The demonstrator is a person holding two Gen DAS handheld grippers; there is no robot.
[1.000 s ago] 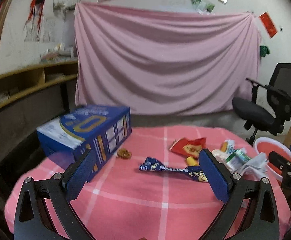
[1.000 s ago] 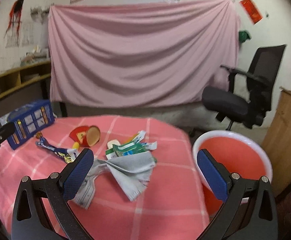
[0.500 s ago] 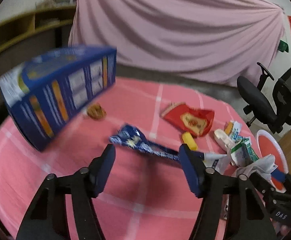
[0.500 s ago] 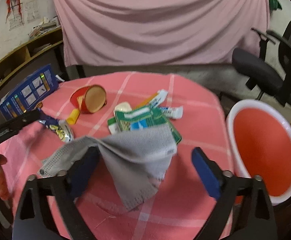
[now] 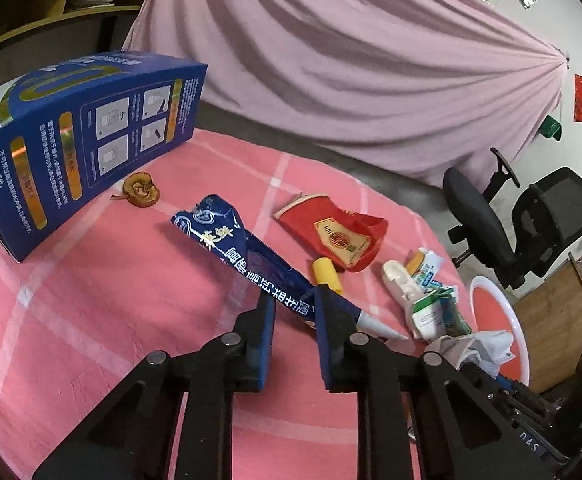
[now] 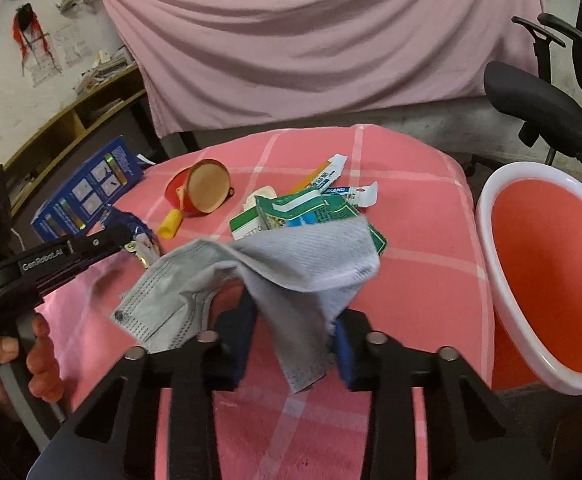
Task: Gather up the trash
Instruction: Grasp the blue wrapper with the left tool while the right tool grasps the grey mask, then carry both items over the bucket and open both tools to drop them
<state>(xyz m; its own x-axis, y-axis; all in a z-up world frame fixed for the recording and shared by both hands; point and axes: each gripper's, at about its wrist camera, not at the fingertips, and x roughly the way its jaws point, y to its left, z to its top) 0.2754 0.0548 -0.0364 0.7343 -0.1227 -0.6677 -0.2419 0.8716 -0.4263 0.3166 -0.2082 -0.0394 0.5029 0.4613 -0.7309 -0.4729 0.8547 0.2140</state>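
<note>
1. Both grippers have dropped in close over the trash since the earlier frames, and both sets of jaws have just been closing, each with a piece of litter between them.
2. Left gripper [image 5: 294,298]: it has narrowed onto the blue wrapper [image 5: 247,258], a long twisted packet lying across the pink table [image 5: 91,300]. The pads now sit against the wrapper's narrow end, so it looks pinched, not just straddled.
3. Right gripper [image 6: 293,328]: its pads have come in on the grey face mask [image 6: 259,272], which drapes over and between them; a fold hangs down in the gap. I judge that a hold on the mask.
4. Meaning for the task: two pieces seem secured at once, and the next job is carrying them off the table.
5. Red basin [image 6: 547,280] waits just off the table's right edge, nothing visible inside it; it looks like the likely drop spot.
6. Still lying on the table: a red paper cup [image 6: 199,192] on its side, a green carton [image 6: 307,216], a yellow cap [image 5: 326,274], a brown fruit core [image 5: 141,189] and the big blue box [image 5: 87,136].
7. A person's hand [image 6: 15,364] grips the left tool's handle at the lower left.
</note>
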